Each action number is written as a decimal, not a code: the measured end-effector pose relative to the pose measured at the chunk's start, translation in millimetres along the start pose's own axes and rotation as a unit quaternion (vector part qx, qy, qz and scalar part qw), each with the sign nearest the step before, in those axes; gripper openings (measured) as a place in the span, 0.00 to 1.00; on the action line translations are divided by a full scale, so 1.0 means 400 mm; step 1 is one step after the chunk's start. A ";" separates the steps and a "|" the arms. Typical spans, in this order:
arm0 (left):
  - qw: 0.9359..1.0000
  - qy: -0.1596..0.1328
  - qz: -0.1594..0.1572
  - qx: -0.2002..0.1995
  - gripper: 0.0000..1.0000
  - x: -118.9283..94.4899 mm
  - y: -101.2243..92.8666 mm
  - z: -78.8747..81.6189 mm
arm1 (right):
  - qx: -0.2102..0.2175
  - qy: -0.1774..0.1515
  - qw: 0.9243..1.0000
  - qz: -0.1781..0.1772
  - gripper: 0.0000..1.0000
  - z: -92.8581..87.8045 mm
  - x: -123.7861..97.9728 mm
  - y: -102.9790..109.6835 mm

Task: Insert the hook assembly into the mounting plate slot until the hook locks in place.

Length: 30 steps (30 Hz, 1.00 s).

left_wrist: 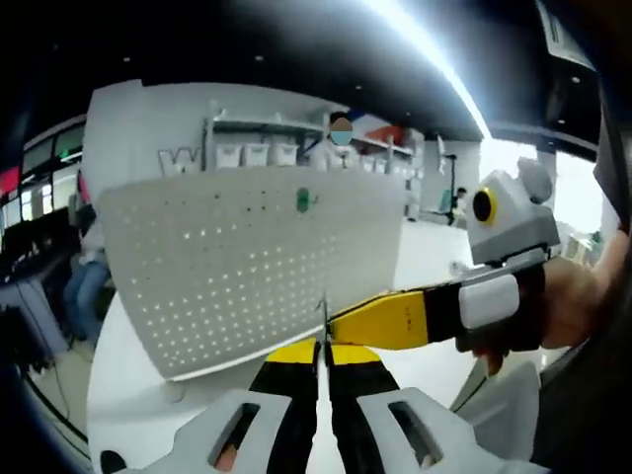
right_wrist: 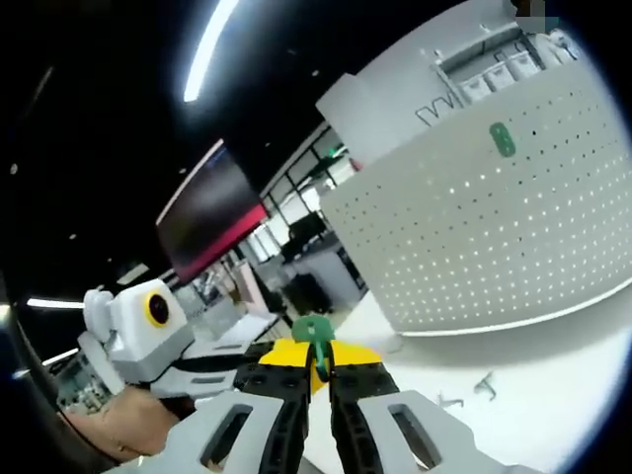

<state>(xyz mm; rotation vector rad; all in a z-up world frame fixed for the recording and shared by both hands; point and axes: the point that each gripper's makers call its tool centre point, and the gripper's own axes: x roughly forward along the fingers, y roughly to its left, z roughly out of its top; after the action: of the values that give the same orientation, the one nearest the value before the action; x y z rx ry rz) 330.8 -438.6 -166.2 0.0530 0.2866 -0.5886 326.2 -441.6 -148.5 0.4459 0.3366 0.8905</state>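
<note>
The white perforated mounting plate stands upright on the table, with a green hook part fixed high on its face. My left gripper is shut on a thin metal piece that sticks up between its yellow tips. My right gripper reaches in from the right and meets it there. In the right gripper view, my right gripper is shut on a small green hook part. The left gripper comes in from the left and touches the same spot. The plate is ahead on the right, apart from both grippers.
Two small metal hooks lie on the white table in front of the plate. A hand holds the right gripper. Behind the plate are shelves with white bins, and a person is at the left.
</note>
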 end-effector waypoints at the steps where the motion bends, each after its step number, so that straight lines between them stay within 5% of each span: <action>1: 1.000 0.000 0.000 0.001 0.01 0.000 0.000 0.000 | -0.001 0.000 1.000 0.000 0.03 0.000 0.000 0.000; 15: 1.000 -0.003 -0.017 -0.007 0.03 -0.006 -0.005 -0.001 | -0.022 0.000 1.000 0.010 0.00 -0.002 -0.004 0.007; 23: 1.000 0.002 -0.026 0.015 0.05 -0.005 -0.014 -0.002 | -0.071 0.005 0.997 0.006 0.00 -0.003 -0.009 0.015; 30: 0.999 0.004 -0.043 0.005 0.24 0.000 -0.038 -0.006 | -0.112 0.004 0.994 0.019 0.00 0.002 -0.002 0.046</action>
<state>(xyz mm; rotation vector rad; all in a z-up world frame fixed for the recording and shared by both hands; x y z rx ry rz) 321.8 -450.8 -168.1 0.0527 0.2953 -0.6745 313.6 -432.4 -138.4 0.2426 0.2325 0.9551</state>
